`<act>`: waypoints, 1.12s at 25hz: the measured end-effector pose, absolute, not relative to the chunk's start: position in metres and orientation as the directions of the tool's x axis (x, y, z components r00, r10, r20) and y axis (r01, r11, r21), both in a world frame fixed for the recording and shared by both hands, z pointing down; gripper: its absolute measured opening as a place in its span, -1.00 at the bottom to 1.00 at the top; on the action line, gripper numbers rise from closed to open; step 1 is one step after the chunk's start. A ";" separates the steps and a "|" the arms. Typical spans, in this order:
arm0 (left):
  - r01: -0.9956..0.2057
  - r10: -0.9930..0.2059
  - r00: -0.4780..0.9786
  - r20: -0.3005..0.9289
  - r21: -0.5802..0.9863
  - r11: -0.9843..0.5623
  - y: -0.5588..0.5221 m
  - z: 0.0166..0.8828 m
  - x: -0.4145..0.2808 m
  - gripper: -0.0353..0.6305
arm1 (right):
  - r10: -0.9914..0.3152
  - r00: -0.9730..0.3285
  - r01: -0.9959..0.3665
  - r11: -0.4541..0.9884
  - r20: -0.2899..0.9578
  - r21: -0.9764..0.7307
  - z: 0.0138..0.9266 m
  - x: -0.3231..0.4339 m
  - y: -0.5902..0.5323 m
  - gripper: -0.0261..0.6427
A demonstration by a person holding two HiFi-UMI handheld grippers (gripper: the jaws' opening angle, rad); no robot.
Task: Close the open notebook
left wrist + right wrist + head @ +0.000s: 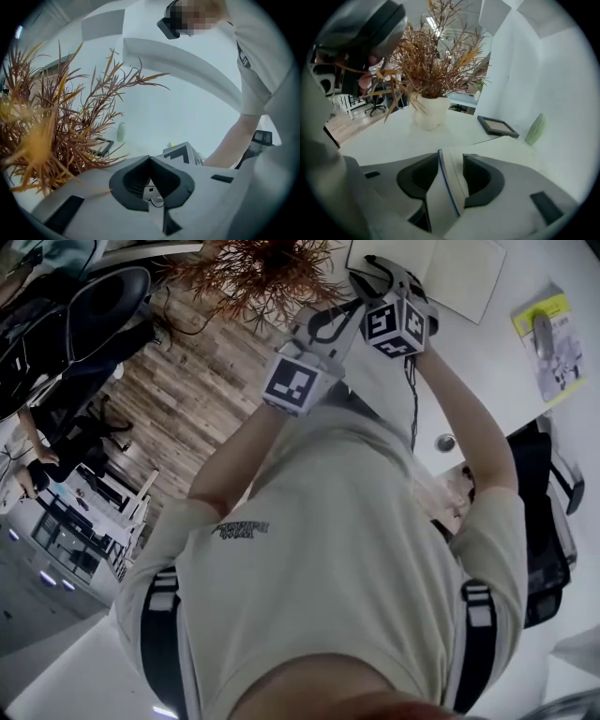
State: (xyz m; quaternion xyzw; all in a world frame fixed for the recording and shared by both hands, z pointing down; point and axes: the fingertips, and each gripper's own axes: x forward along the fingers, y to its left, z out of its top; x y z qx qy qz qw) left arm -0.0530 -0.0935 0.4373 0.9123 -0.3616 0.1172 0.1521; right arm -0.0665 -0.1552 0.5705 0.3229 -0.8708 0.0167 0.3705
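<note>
**Head view.** We found the notebook (450, 277) lying open on the white table (487, 381). It was at the top of the picture, ahead of both hands, with its spread pages running across the view at a slight tilt. The right gripper (386, 282) was at the notebook's near left edge. The left gripper (330, 326) stood just beside it, further from the pages and next to the dried plant (253, 273). We judged the right hand the nearer, and the one placed to turn the leaf. Small print on the person's shirt (239, 529) and on a yellow-edged sheet (553, 343) could not be read. The marker cubes bore only black-and-white squares.

**Left gripper view.** The jaws met at their tips with nothing between them. The notebook did not show here.

**Right gripper view.** The jaws stood wide apart. Between them stood a white leaf with a blue edge (446, 187), which we took for the notebook's raised cover or page. Its blue edge ran along the line of the jaws. It lay close to the left-hand pad, but we did not see the pads clamped on it. We judged that closing turns on carrying this leaf over onto the other half. Beyond were a white vase (429, 115), a dark frame (497, 125) and a pale green object (536, 129), none with legible writing.
</note>
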 end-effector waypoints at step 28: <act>-0.579 -0.495 0.794 0.353 0.193 -0.792 -0.088 0.436 0.035 -0.86 | -0.853 -0.226 -0.974 0.213 0.470 -0.083 0.490 0.136 -0.104 -0.91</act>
